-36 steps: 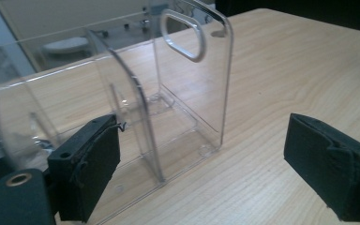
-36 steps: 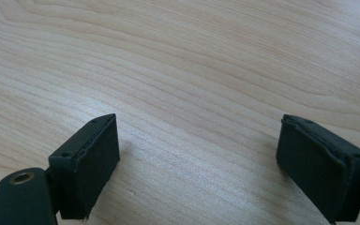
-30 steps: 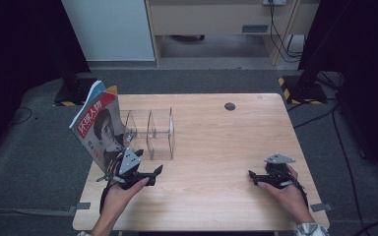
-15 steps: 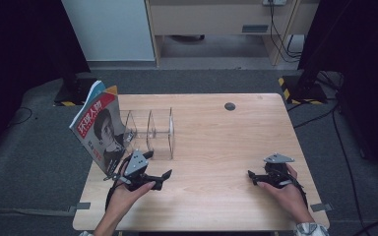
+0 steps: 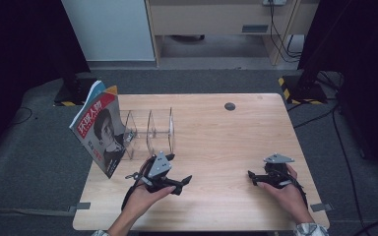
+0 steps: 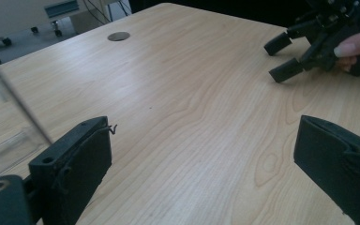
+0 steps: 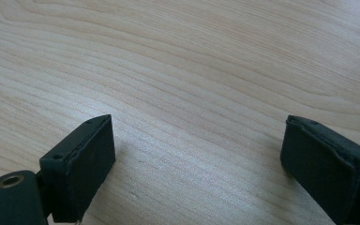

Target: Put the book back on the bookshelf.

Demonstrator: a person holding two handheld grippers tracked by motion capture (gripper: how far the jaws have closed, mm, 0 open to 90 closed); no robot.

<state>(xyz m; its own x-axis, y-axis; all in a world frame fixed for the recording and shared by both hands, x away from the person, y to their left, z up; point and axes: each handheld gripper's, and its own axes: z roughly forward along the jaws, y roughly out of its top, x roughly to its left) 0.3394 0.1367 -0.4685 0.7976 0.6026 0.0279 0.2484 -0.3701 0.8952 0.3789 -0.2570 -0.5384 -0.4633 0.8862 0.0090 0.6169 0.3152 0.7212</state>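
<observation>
The left gripper (image 5: 186,181) has swung right, jaws wide.

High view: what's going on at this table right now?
A person holds a claw in each hand over a wooden table. The left claw sits near the front edge, jaws open and holding nothing, just right of a clear acrylic rack with magazines leaning in its left end. The right claw rests low at the front right, also open and holding nothing. Neither touches the rack or magazines.
</observation>
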